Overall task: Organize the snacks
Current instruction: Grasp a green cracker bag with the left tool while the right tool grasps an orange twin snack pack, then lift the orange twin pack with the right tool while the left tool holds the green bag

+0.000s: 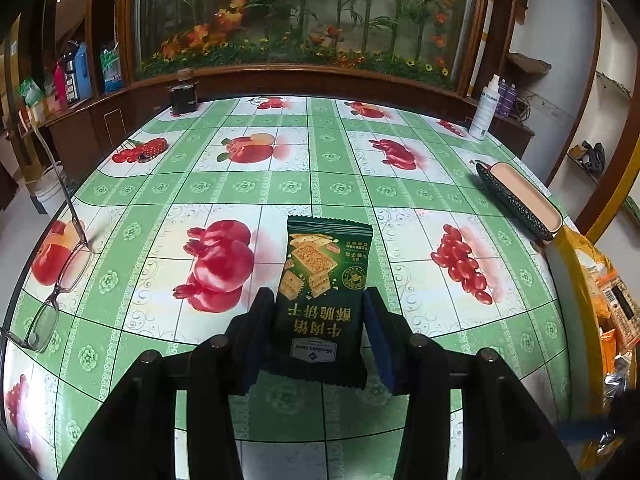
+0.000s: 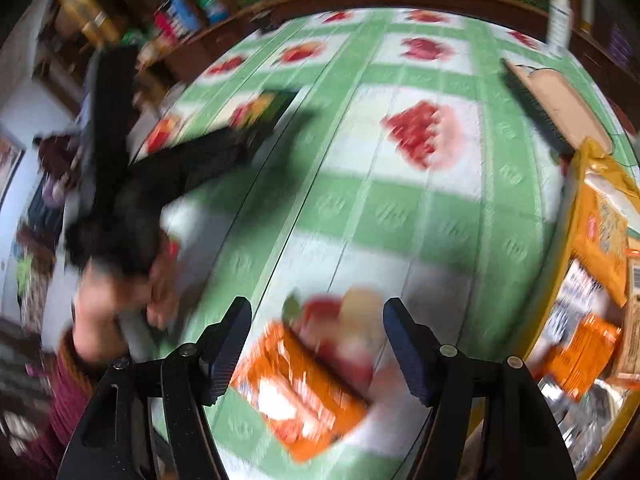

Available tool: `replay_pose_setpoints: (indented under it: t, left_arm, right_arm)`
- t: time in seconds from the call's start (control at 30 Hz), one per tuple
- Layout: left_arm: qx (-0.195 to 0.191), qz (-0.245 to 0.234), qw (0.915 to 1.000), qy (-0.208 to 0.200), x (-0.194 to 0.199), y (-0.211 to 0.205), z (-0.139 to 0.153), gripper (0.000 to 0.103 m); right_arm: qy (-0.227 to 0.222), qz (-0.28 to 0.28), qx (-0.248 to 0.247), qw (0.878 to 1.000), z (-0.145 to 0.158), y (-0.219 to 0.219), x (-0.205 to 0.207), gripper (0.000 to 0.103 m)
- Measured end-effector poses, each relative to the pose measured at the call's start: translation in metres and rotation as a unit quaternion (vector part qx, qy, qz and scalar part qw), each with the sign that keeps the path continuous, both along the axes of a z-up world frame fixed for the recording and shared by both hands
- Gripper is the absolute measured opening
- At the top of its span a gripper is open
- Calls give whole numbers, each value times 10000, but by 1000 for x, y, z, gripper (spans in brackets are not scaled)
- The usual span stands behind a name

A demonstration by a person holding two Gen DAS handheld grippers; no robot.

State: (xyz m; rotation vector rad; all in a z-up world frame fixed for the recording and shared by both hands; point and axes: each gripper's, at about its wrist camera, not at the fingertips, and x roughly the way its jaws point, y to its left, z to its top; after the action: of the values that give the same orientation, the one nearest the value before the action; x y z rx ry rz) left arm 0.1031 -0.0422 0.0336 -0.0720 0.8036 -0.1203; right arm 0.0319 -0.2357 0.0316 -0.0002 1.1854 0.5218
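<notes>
A: Where's the green cracker pack [image 1: 326, 300] rn?

B: Between the left gripper [image 1: 318, 334] pads, lying flat on the tablecloth [image 1: 280, 184]. Jaws sit against both long edges, so I'd call it grasped, tho the pack isn't visibly lifted.

A: And the right gripper [image 2: 316, 344]?

B: Jaws spread wide, nothing between them. An orange snack pack [image 2: 298, 390] lies on the cloth just below and between the fingers, not pinched. That view's badly blurred, so no print readable.

A: So how far along, roughly?

B: Early-to-mid imo. Two packs are out on the table, both loose from any group. Off the table's right edge there's a yellow bag [image 2: 600, 216] w/ more orange packs [image 2: 580, 356] and other wrappers inside, so plenty left to pull out or sort, can't tell which way it goes.

A: Anything already arranged?

B: Nothing that reads as a neat row or pile yet. Green and orange are well apart.

A: Other stuff around?

B: Eyeglasses [image 1: 56, 280] near the left edge, an open glasses case [image 1: 520, 200] at the right, a white spray bottle [image 1: 486, 106] and a dark jar [image 1: 184, 92] at the far side. None touch the snacks.
</notes>
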Motion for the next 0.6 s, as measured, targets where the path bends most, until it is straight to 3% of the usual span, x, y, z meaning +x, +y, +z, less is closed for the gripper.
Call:
replay_pose_setpoints:
  t: [0.17, 0.37, 0.47, 0.5, 0.53, 0.6]
  left_arm:
    - [-24, -33, 10000, -23, -1, 0, 2, 45]
    - [-41, -40, 10000, -11, -2, 1, 1, 45]
    - [-33, -21, 10000, -40, -2, 1, 2, 45]
    - [-53, -17, 10000, -41, -1, 2, 2, 45]
    - [-70, -15, 10000, -44, -1, 2, 2, 45]
    - [-49, -21, 10000, -55, -1, 2, 2, 45]
  right_arm:
    - [-276, 1035, -437, 9933, -10, 29, -40, 73]
    - [-628, 2229, -1231, 9650, -25, 49, -63, 77]
    - [-638, 2132, -1160, 9680, -29, 50, -58, 78]
    - [-667, 2050, -1124, 9700, -28, 48, -57, 74]
    - [-745, 2038, -1099, 9700, -26, 47, -58, 62]
    - [-750, 1906, -1010, 9736, -23, 48, -56, 56]
